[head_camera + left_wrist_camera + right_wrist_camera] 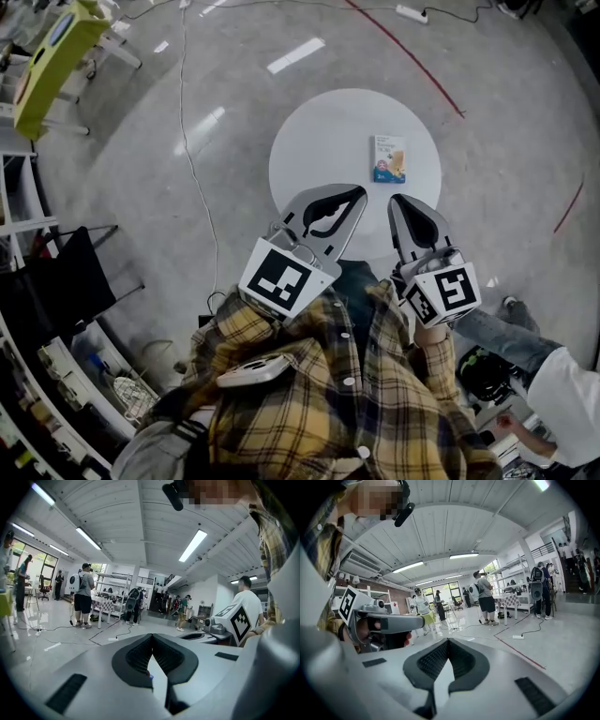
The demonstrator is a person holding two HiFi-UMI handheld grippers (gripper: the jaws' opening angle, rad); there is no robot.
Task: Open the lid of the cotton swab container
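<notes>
The cotton swab container (389,158) lies flat on the round white surface (309,155), ahead of the right gripper (399,200) and ahead and to the right of the left gripper (357,192), touching neither. Only the head view shows it. The 2 gripper views look level across the room at standing people (84,595) and ceiling lights (193,545). In them, both grippers have their jaws pressed together on nothing.

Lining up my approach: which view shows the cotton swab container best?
Head view: the cotton swab container lies unobstructed on the round white table. Both gripper views face the room, showing nothing clear of it.
</notes>
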